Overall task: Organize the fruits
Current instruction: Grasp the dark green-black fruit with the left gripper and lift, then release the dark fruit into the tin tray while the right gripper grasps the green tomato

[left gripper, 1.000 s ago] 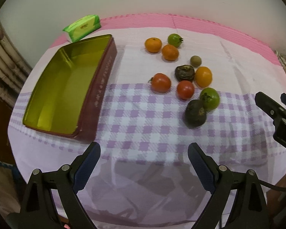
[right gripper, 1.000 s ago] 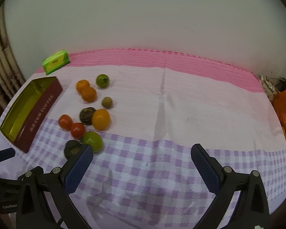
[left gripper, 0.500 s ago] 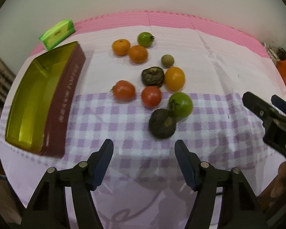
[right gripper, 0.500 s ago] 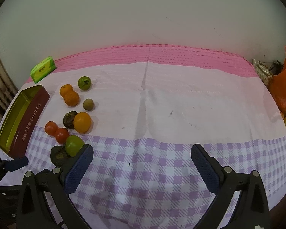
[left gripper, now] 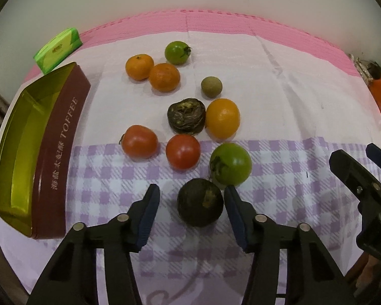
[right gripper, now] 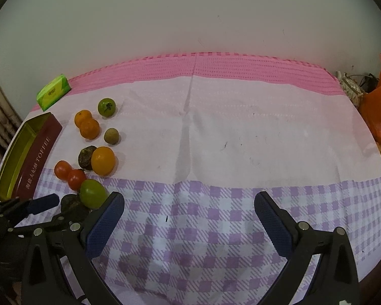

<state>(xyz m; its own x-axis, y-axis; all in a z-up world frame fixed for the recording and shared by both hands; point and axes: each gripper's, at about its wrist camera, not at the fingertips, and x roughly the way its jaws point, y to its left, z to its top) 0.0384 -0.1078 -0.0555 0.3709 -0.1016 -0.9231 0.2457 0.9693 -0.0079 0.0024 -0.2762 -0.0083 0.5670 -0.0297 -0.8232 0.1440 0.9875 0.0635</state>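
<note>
— Fruits: where are they found?

— A cluster is seen on the left part of the cloth-covered worktop (right gripper: 241,132). Nearest the left tongs (left gripper: 191,204) a dark round fruit (left gripper: 200,206) is placed, and a green tomato (left gripper: 230,164) is touching it on the far right side. Beyond these, two red tomatoes (left gripper: 139,141) are set side by side, then a wrinkled dark fruit (left gripper: 186,115) pressed against a yellow-orange fruit (left gripper: 222,118). A small brown fruit (left gripper: 211,87), two mandarins (left gripper: 164,77) in contact, and a second green tomato (left gripper: 176,52) are laid farthest back.

— How are the left tongs held?

— The dark round fruit is bracketed by them. Their jaws have just been closing; the right pad appears to be at the fruit's skin, while a gap is left at the left pad, so no grip is made yet.

— And the right tongs (right gripper: 189,218)?

— They are spread wide over the purple check, with nothing between the pads.

— What else is seen?

— An open toffee tin (left gripper: 61,150), gold inside, is set left of the fruits. A green packet (left gripper: 58,49) is placed behind it, near the pink edge.
</note>
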